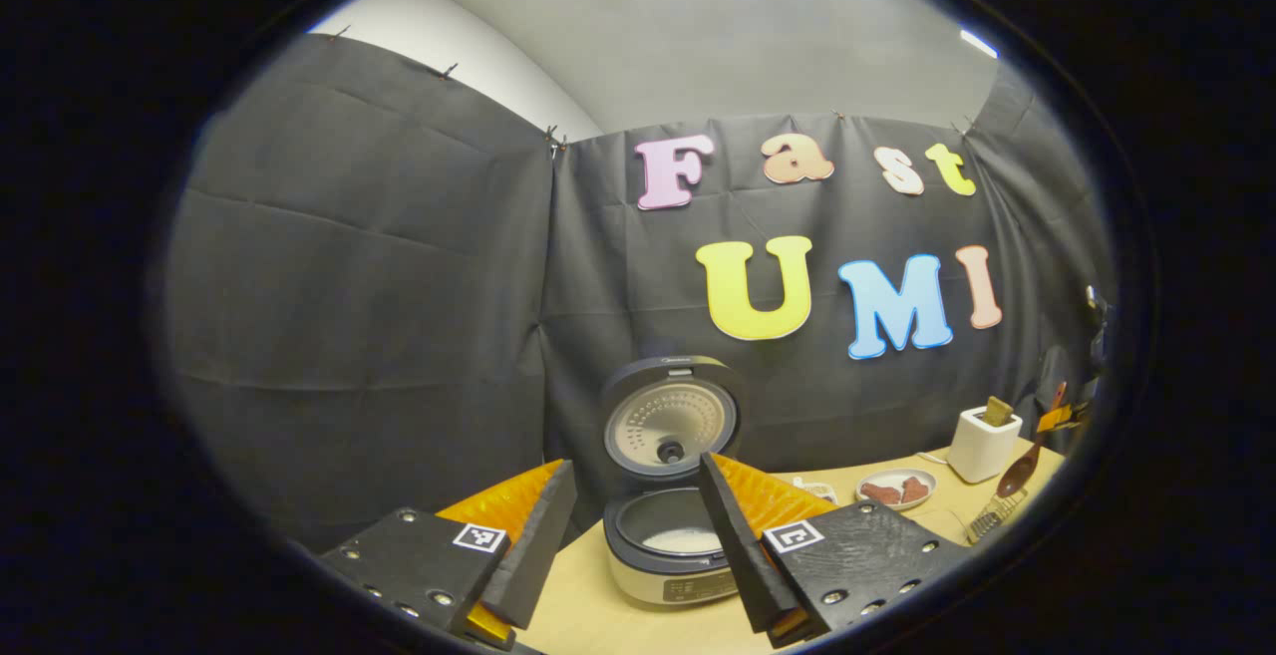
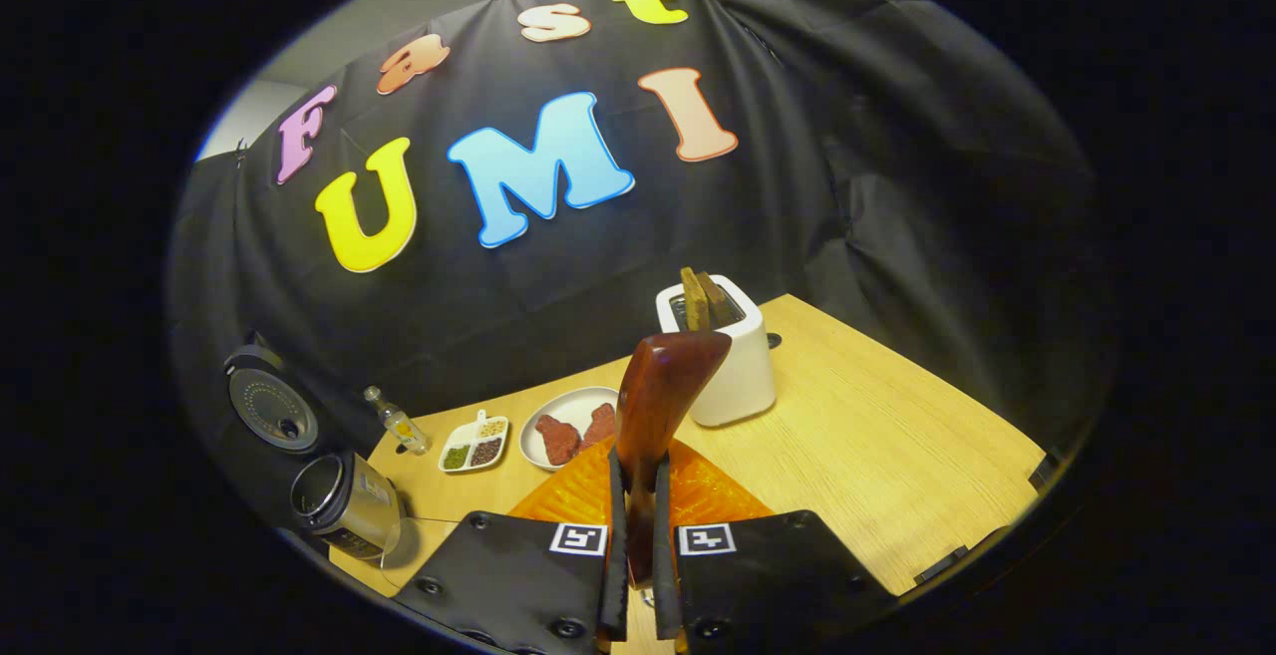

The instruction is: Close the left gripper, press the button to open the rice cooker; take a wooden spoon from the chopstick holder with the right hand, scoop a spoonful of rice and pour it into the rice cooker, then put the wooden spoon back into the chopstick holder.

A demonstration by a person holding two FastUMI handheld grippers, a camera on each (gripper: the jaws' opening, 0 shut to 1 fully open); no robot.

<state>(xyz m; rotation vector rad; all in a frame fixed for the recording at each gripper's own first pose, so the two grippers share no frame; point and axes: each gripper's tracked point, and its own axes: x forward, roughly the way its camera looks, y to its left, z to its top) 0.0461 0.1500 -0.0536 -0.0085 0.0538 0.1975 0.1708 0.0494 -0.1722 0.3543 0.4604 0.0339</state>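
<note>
The rice cooker (image 1: 670, 495) stands open on the surface (image 1: 598, 615), its lid (image 1: 670, 418) raised upright behind the pot, and a pale layer, probably rice, lies in the inner pot (image 1: 680, 535). On this evidence the button step is complete and a scoop has likely been poured. The step in hand is judged to be the return of the wooden spoon (image 2: 658, 406) to the chopstick holder (image 1: 995, 513).

Right tool (image 2: 638, 545): the fingers are drawn close together and clamp the spoon handle between them. The handle rises from the fingers toward 12 o'clock in the right gripper view. The spoon bowl is not seen here. In the left gripper view the spoon (image 1: 1027, 461) appears at 3 o'clock near the frame edge, its bowl downward just above a wire holder. Whether the bowl touches that holder cannot be told.

Left tool (image 1: 630, 545): the fingers stand well apart and hold nothing. The cooker shows between them, farther off.

Next move, as judged: lower the spoon into the holder, then part the right fingers only once the spoon is supported.

Other items on the surface: a white toaster (image 2: 720, 348) at 12 o'clock beyond the spoon, a plate (image 2: 570, 426) with reddish pieces, a divided dish (image 2: 475, 444) and a small bottle (image 2: 397, 422) at 10 o'clock. The cooker (image 2: 344, 505) lies at 8 o'clock.
</note>
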